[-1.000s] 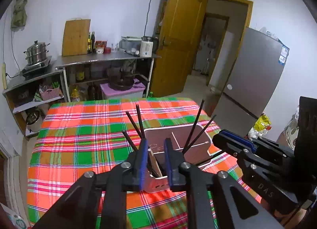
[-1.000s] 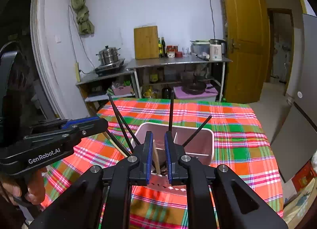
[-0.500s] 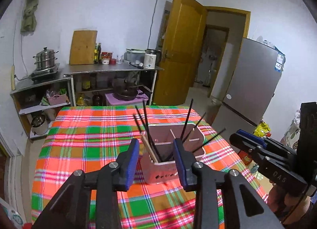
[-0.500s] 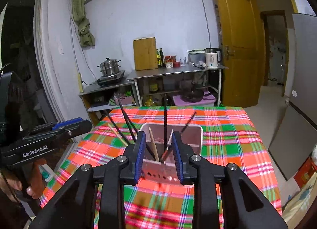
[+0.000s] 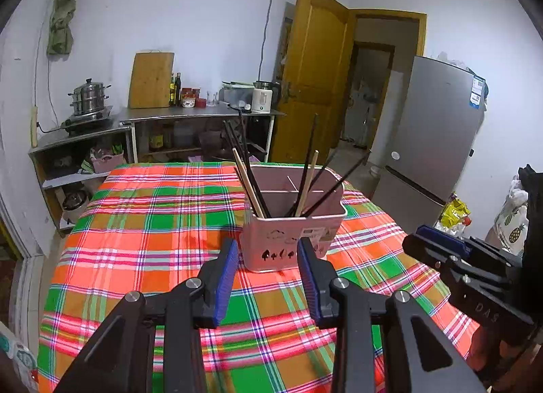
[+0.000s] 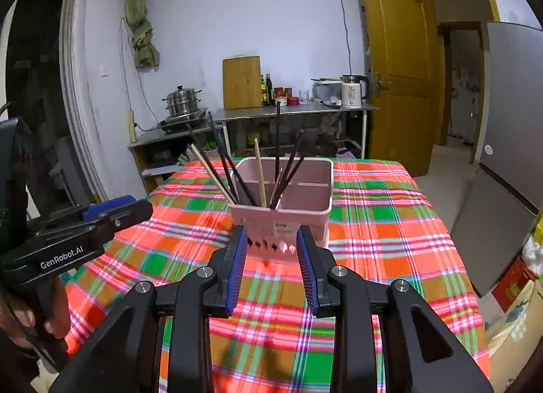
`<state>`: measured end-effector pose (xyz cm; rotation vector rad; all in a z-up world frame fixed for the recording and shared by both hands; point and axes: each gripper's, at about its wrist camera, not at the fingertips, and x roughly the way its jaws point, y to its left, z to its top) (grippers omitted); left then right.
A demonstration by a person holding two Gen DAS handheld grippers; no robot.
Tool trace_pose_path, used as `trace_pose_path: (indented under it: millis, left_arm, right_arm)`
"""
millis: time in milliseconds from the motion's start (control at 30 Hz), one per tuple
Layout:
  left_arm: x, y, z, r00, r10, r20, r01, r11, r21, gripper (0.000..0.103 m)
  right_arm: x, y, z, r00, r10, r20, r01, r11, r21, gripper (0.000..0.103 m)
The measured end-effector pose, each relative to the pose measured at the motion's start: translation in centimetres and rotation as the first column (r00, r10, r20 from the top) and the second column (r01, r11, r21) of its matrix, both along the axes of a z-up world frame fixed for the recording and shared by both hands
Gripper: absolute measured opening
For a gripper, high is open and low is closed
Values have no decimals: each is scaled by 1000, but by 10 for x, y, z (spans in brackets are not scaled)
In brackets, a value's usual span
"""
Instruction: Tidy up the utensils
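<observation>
1. Although nothing loose shows on the plaid-clothed surface (image 5: 142,230), I cannot see its near edge, so the tidying looks close to finished.
2. At twelve o'clock from both grippers, the pink holder (image 5: 292,223) stands upright.
3. Inside it, chopsticks (image 6: 237,168) lean, dark and wooden.
4. Left gripper (image 5: 268,277) fingers: wide, empty.
5. Right gripper (image 6: 273,265): likewise.
</observation>
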<state>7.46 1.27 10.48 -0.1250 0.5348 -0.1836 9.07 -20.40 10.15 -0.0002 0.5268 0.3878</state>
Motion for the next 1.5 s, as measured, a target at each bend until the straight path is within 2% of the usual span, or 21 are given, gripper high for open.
trace_pose_path:
  millis: [200,433,700,1500]
  left_arm:
    - [-11,-5,-18,1000,-4,6,4,1000,-4,36]
    - [-20,-13,-44,1000,4,3,-4,1000,14,36]
    - [-22,-12,-61,1000,23,-21,-22,999,26,36]
    - [-20,-15,-65,999,19,-37,-18,999,40,36]
  right_arm:
    - [-16,1,-16,1000,2,14,-2,1000,-12,32]
    - [-23,5,-44,1000,-4,-8,3,1000,-27,37]
    - [-27,3,-52,1000,-12,-3,12,1000,-24,38]
    - [-28,4,-53,1000,-16,-9,16,999,-28,39]
